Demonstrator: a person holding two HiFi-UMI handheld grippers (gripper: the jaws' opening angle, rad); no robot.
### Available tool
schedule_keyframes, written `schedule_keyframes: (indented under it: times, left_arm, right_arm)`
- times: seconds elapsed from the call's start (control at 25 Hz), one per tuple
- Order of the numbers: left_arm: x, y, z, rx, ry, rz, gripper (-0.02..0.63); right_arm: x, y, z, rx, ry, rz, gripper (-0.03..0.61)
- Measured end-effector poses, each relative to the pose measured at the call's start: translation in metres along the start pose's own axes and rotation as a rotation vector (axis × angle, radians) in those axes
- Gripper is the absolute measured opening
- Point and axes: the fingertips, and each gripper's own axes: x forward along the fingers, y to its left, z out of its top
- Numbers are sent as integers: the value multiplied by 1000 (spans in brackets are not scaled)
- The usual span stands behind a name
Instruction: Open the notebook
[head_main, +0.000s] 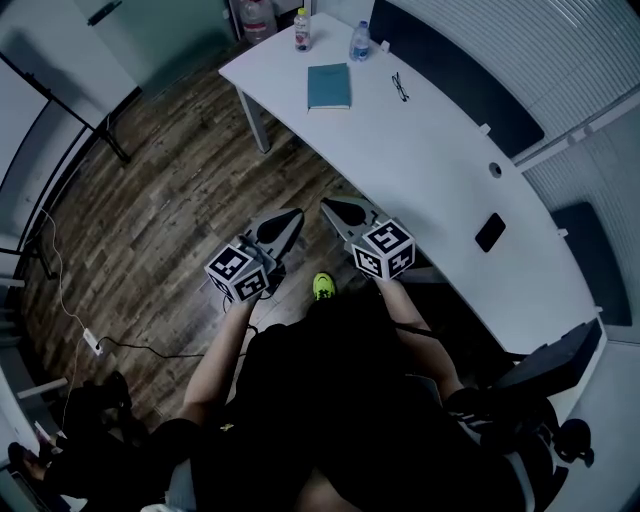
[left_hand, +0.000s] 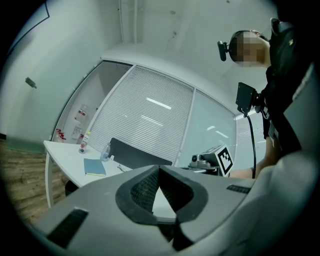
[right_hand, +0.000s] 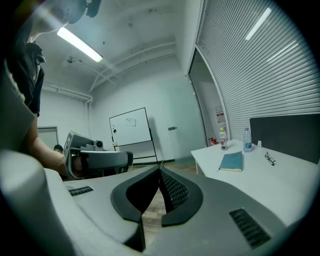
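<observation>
A teal notebook (head_main: 329, 86) lies shut on the far end of the long white table (head_main: 430, 170); it also shows in the left gripper view (left_hand: 94, 166) and the right gripper view (right_hand: 231, 162). My left gripper (head_main: 297, 213) and right gripper (head_main: 326, 205) hang side by side over the wooden floor, well short of the notebook. Both are shut with nothing between the jaws. In the left gripper view the tips (left_hand: 159, 167) meet, and in the right gripper view the tips (right_hand: 159, 167) meet too.
Two bottles (head_main: 302, 30) (head_main: 361, 41) stand beyond the notebook, and a pair of glasses (head_main: 400, 86) lies to its right. A black phone (head_main: 490, 232) rests on the near part of the table. A whiteboard (right_hand: 130, 127) stands at the far wall. Cables (head_main: 90, 340) run on the floor.
</observation>
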Motion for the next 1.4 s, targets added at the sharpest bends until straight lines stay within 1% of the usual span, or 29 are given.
schedule_keyframes:
  times: [0.48, 0.76, 0.92, 1.12, 1.4]
  left_arm:
    - [54, 43, 2, -11, 4, 35, 5]
    - [82, 65, 10, 4, 0, 50, 5]
    - [92, 76, 14, 12, 7, 57, 5]
    - [110, 87, 19, 44, 19, 56, 5]
    - [131, 120, 24, 26, 25, 40, 5]
  right_arm:
    - [21, -62, 14, -10, 11, 48, 15]
    - [33, -93, 18, -2, 20, 67, 15]
    - [44, -103, 24, -2, 18, 60, 15]
    - [52, -120, 30, -5, 10, 37, 15]
    - [77, -145, 34, 11, 21, 9, 15]
